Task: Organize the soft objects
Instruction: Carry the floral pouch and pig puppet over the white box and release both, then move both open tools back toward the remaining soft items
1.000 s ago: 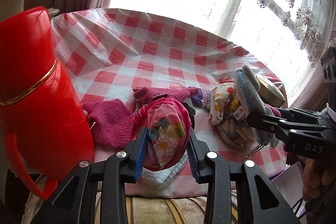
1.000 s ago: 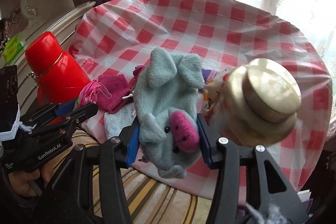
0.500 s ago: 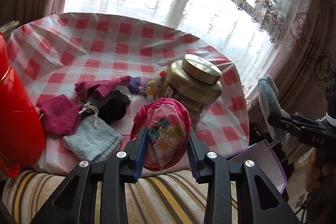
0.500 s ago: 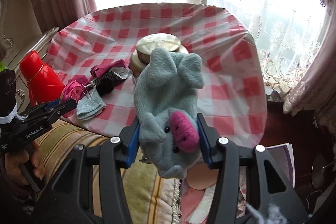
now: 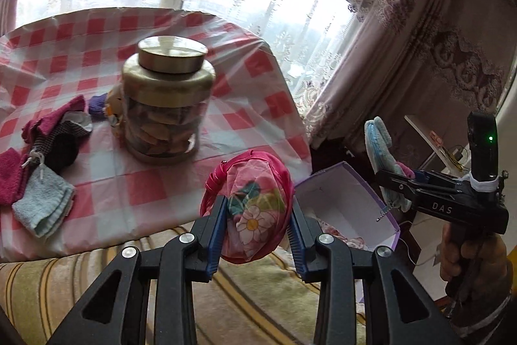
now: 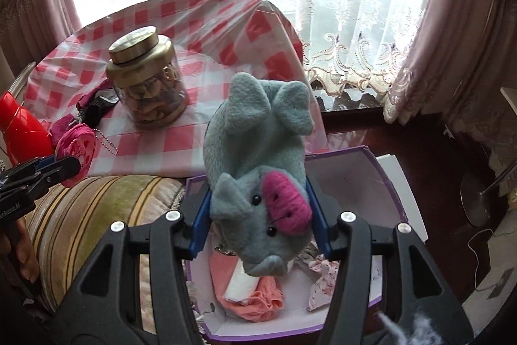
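The open purple cardboard box (image 6: 381, 170) with white lining holds crumpled pink, white and floral cloths (image 6: 258, 296). The clear jar with a gold metal lid (image 5: 166, 99) stands shut on the red-checked bench (image 5: 226, 118), filled with brownish pieces.

Your right hand-held gripper (image 6: 258, 215) has just been opening its jaws; the grey plush elephant with a pink snout (image 6: 258, 157) sits between the blue pads, directly above the box. Your left hand-held gripper (image 5: 257, 219) clamps the round pink flower-print pouch (image 5: 252, 206) beside the box's near corner. Both point downward.
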`<state>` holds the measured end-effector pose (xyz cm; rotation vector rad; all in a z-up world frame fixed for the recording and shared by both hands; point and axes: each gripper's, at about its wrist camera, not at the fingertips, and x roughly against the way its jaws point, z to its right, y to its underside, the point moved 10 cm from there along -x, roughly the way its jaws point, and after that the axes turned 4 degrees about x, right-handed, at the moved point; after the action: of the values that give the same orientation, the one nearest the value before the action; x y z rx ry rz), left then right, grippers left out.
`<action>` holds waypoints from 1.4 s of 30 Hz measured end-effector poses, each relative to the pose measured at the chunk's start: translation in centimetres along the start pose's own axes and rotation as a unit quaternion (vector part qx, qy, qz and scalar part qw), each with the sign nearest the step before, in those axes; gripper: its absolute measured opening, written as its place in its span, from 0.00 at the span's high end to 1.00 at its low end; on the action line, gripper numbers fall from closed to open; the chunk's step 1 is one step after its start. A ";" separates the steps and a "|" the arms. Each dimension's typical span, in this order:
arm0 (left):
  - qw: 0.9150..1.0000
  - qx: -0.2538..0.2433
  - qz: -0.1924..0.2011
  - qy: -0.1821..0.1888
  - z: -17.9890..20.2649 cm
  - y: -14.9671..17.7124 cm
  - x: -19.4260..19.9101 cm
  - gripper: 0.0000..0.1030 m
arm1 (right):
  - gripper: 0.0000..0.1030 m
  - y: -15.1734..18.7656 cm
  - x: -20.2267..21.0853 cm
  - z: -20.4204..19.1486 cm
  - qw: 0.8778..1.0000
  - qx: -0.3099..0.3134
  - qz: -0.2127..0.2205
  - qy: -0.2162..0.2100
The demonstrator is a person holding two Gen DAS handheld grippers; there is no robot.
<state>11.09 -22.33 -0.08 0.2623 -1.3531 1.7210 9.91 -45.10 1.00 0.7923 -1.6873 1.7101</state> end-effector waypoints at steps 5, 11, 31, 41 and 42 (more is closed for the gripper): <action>0.999 -0.040 -0.023 0.027 4.4 0.8 -2.0 0.64 | 0.38 0.7 0.2 2.0 1.000 -0.021 0.003 0.005; 0.995 -0.070 -0.046 0.055 8.4 1.4 -4.3 0.59 | 0.16 1.3 0.0 4.7 0.999 -0.047 0.006 0.026; 0.998 -0.012 -0.057 0.017 2.6 -0.5 -4.8 0.41 | 0.10 -6.6 9.3 -7.0 0.993 0.067 0.056 0.080; 0.994 0.054 -0.013 -0.093 -9.0 -2.6 0.4 0.41 | 0.08 -12.4 16.0 -18.9 0.982 0.131 0.097 -0.093; 0.993 0.063 -0.007 -0.102 -10.1 -2.7 1.1 0.41 | 0.08 -12.6 16.5 -19.6 0.980 0.137 0.102 -0.103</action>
<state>16.02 -13.15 -1.40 0.5303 -1.3841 1.8094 9.04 -25.20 21.49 0.9771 -1.7410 2.0964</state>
